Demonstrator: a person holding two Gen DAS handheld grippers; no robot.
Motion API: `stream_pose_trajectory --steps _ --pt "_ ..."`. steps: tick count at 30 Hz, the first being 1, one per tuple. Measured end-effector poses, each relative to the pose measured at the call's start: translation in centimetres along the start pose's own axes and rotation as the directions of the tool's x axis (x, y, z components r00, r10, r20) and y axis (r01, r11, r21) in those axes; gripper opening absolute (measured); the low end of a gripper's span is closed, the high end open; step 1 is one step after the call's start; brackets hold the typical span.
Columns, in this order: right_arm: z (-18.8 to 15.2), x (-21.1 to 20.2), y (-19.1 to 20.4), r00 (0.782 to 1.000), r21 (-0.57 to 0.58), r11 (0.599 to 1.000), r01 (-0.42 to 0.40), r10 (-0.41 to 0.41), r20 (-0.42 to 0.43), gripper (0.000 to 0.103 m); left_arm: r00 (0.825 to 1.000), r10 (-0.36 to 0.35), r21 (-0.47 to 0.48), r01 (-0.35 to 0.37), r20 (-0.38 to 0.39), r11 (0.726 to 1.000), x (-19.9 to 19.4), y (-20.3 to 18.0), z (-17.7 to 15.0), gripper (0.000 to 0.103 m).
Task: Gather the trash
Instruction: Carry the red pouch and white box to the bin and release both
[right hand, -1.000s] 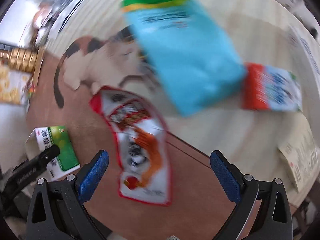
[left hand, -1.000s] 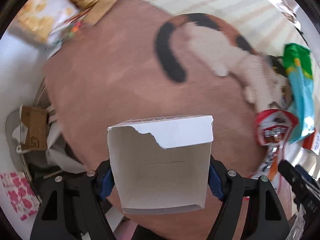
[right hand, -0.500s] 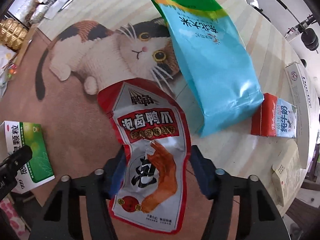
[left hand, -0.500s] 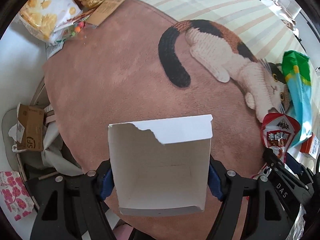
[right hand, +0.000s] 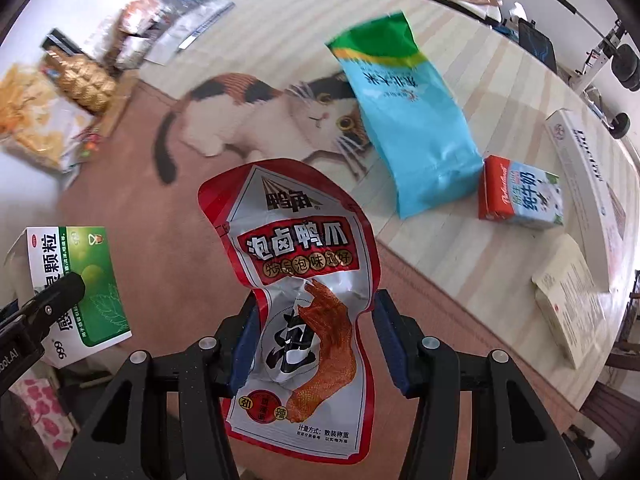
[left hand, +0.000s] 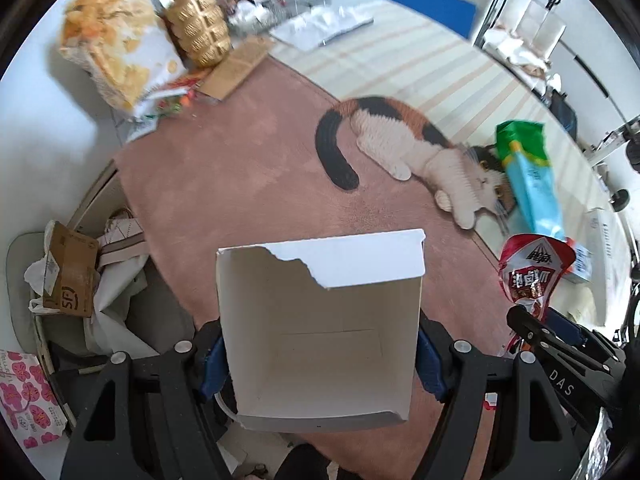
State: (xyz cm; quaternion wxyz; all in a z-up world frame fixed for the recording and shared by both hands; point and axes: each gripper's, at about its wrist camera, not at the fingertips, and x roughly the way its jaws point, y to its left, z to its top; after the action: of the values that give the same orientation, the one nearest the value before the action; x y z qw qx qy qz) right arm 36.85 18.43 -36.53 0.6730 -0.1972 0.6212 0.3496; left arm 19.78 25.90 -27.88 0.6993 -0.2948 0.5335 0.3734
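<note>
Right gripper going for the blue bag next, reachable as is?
Probably not yet. The right gripper is shut on the red snack pouch, so it has no free grip. The blue bag itself lies uncovered on the table ahead.

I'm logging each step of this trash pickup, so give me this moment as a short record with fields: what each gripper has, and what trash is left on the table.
left gripper: shut on the torn white box, its open top facing the camera
right gripper: shut on the red snack pouch, lifted off the mat
left on table: blue and green bag, red and white milk carton, both lying flat
surface: cat-print mat
bin: waste basket at the table's edge, holding cardboard
</note>
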Motion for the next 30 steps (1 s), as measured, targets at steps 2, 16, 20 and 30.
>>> stream_pose_trajectory --steps 2,16,20,30 --pt "-1.0 -1.9 0.9 1.0 -0.007 1.0 -0.019 0.019 0.016 0.057 1.0 -0.011 -0.008 0.011 0.029 1.0 -1.7 1.3 -1.1 0.073" --pt "-18.7 -6.9 11.3 0.987 -0.098 0.982 -0.159 0.158 -0.019 0.057 0.994 -0.077 -0.175 0.089 0.076 0.981 -7.6 16.8 -17.6 0.073" --pt "-24.3 -1.7 15.1 0.983 -0.153 0.976 -0.154 0.136 -0.119 0.057 0.995 -0.087 -0.26 0.075 -0.037 0.963 -2.3 21.4 -22.9 0.073" --pt "-33.5 20.9 18.7 0.939 -0.232 0.965 -0.124 0.039 -0.341 0.057 0.954 -0.14 -0.435 0.012 -0.265 0.9 19.6 28.5 -33.1 0.073"
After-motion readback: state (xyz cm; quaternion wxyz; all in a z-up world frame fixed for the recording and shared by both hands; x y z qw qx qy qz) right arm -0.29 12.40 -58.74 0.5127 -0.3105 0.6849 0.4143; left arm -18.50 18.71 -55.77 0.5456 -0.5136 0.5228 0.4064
